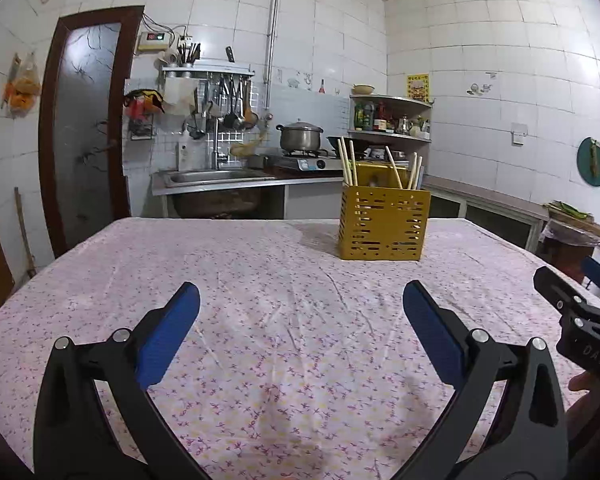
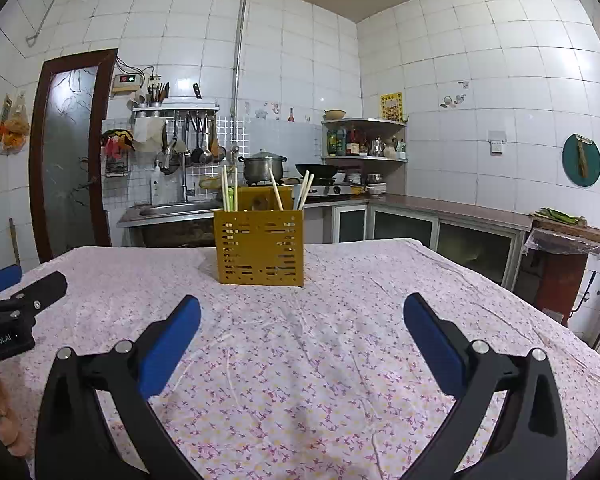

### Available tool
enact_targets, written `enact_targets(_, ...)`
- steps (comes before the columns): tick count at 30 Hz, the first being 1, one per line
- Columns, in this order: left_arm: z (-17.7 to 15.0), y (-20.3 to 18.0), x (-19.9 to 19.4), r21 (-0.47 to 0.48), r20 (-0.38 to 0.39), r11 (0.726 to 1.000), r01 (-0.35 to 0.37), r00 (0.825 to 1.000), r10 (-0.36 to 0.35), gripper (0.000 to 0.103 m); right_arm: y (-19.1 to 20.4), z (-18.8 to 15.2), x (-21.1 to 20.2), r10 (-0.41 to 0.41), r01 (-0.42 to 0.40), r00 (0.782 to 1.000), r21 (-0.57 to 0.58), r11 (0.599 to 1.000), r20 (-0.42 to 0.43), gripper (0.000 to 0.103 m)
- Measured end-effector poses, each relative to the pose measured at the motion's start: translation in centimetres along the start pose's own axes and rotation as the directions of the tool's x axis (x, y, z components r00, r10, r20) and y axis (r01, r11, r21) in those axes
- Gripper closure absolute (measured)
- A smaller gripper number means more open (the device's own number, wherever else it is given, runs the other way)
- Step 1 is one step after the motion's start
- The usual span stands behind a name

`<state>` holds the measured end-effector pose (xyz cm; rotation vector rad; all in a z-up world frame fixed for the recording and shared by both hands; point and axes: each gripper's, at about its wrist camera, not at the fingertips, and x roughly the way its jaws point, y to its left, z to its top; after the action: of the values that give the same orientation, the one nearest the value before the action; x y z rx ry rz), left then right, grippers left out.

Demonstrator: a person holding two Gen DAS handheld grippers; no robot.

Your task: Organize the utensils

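Note:
A yellow slotted utensil holder [image 1: 384,224] [image 2: 259,247] stands upright on the far half of the table, with several pale wooden chopsticks [image 1: 347,162] [image 2: 276,195] sticking out of its top. My left gripper [image 1: 300,300] hovers open over the cloth, well short of the holder, which lies ahead to its right. My right gripper [image 2: 301,312] is open too, with the holder ahead and slightly left. Nothing sits between either pair of blue pads. Each view catches the other gripper at its side edge.
The table wears a pink floral cloth [image 1: 260,320] [image 2: 340,360]. Behind it run a sink [image 1: 216,178], a stove with a pot [image 1: 300,136] and a wok [image 2: 316,169], a corner shelf [image 2: 364,140] and a counter [image 2: 460,210]. A person's hand [image 1: 588,384] shows at the right.

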<state>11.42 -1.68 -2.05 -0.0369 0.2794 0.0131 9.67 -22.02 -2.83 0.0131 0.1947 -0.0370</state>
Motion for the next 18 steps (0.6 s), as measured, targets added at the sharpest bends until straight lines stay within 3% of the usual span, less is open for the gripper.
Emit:
enact_targets(5,-0.44,-0.74,-0.14,0.046,0.018,0.998,-0.041,0.999,0.040,0.005,-0.25,-0.04,0.21,-0.007,0.007,1.000,0.010,1.000,-0.009,0.004)
enact_targets(18,-0.65,-0.80,-0.51,0.058,0.037,0.997,-0.051,0.998,0.049,0.005,-0.43,-0.07,-0.07,-0.032,0.032,0.999,0.012,0.999,0.006,0.004)
